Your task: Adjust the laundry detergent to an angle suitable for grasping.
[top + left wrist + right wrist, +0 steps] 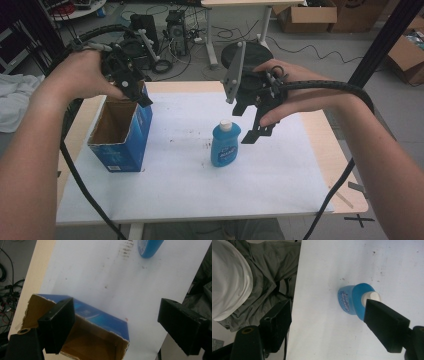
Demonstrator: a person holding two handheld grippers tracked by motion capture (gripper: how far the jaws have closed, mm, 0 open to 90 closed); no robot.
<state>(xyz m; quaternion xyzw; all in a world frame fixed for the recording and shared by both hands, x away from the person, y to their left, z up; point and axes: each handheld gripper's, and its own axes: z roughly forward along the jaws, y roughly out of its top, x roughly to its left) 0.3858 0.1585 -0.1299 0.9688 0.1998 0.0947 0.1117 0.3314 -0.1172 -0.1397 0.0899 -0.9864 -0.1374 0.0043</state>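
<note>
An open-topped blue cardboard box [120, 142] stands on the left of the white-covered table [200, 185]. A blue bottle [225, 145] with a white cap stands upright near the middle. My left gripper [140, 95] hovers open over the box's far rim. In the left gripper view one jaw hangs over the box [100, 317] opening, and the left gripper [117, 325] holds nothing. My right gripper [251, 121] is open just right of and above the bottle. In the right gripper view the bottle [350, 300] lies beside one jaw, not gripped by the right gripper [330, 325].
A white cloth [12, 100] lies off the table's left side. Beyond the far edge are a second table [240, 20], computers and cables on the floor, and cardboard boxes [310, 15]. A black frame post [385, 40] rises at the right. The person's lap [262, 277] is at the near edge.
</note>
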